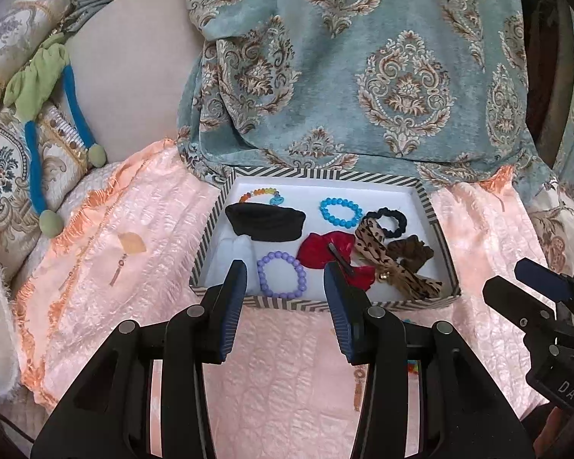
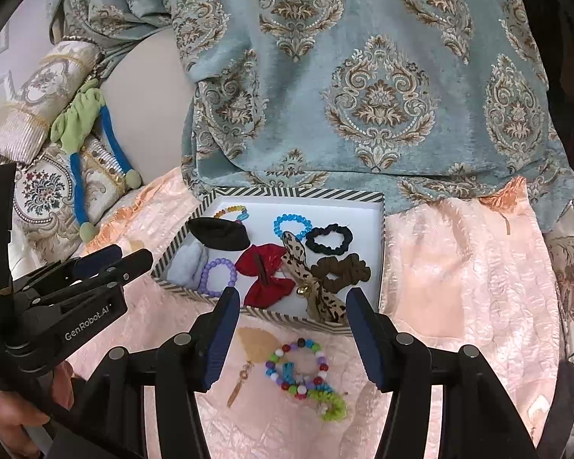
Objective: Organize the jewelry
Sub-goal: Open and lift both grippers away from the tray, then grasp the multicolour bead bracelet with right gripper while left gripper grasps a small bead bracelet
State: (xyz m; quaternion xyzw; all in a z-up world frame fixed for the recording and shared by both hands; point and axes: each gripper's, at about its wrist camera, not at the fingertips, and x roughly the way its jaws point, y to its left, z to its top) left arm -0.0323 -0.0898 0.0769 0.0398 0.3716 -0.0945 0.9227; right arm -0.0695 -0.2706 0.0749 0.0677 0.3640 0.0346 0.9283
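Just in front of the striped box (image 2: 382,252), on the pink cloth (image 2: 459,290), lies the multicoloured bead bracelet (image 2: 297,367), still outside with a gold leaf earring (image 2: 257,348) touching-close on its left. Both sit on the near side of the box's front wall, so the likely next step is to pick one up and carry it forward over that wall.

The right gripper (image 2: 292,338) is the nearer tool. Its jaws are spread with nothing between the pads, and the bracelet lies directly ahead and below, centred in the gap. The bracelet is a flat ring with a green yarn tail trailing toward the camera; the earring's long axis runs from the box back toward the camera.

The left gripper (image 1: 286,308) is also spread and empty. It hangs over the box's near-left part, above the purple bracelet (image 1: 282,274), while the loose pieces are almost hidden behind its right finger.

Inside the box already: a blue bracelet (image 1: 340,212), a black scrunchie (image 1: 387,222), a red bow (image 1: 331,254), a leopard ribbon (image 1: 382,256), a brown scrunchie (image 1: 409,252), a black cloth (image 1: 266,222).

A pinch would probably need one pad inside the ring.
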